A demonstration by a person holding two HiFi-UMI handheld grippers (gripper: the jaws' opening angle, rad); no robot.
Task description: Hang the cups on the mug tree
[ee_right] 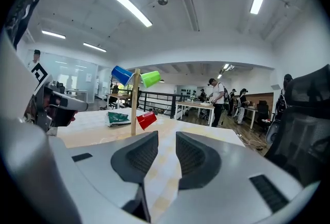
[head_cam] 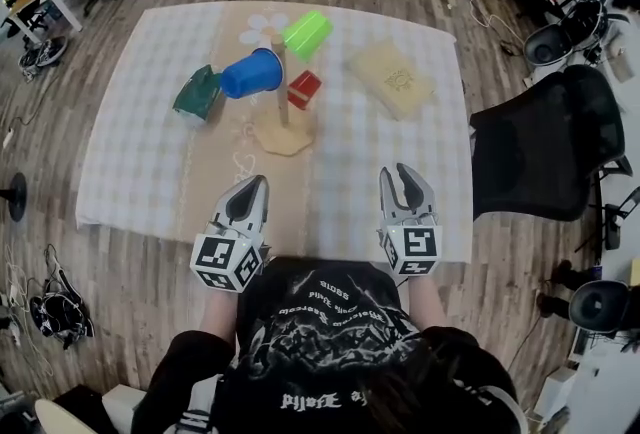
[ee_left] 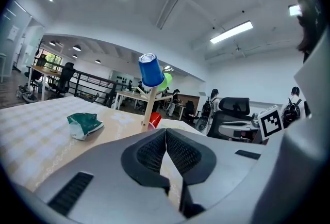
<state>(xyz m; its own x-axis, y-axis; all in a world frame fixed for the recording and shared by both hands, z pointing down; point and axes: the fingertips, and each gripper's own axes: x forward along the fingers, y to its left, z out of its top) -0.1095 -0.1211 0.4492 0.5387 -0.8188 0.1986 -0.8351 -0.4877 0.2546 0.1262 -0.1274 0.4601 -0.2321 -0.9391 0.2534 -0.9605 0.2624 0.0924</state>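
The wooden mug tree (head_cam: 284, 117) stands mid-table with three cups hanging on its pegs: a blue cup (head_cam: 252, 74), a green cup (head_cam: 307, 33) and a red cup (head_cam: 304, 89). My left gripper (head_cam: 260, 182) rests near the table's front edge, shut with nothing in it. My right gripper (head_cam: 397, 172) is beside it, open and empty. In the left gripper view the blue cup (ee_left: 150, 69) tops the tree's post (ee_left: 149, 109) beyond the closed left gripper (ee_left: 165, 132). The right gripper view has the tree's post (ee_right: 135, 104) and red cup (ee_right: 146, 120) ahead of the parted right gripper (ee_right: 167, 138).
A crumpled green packet (head_cam: 197, 92) lies left of the tree and a flat beige packet (head_cam: 392, 77) lies to its right on the checked cloth (head_cam: 130, 152). A black office chair (head_cam: 545, 142) stands off the table's right edge.
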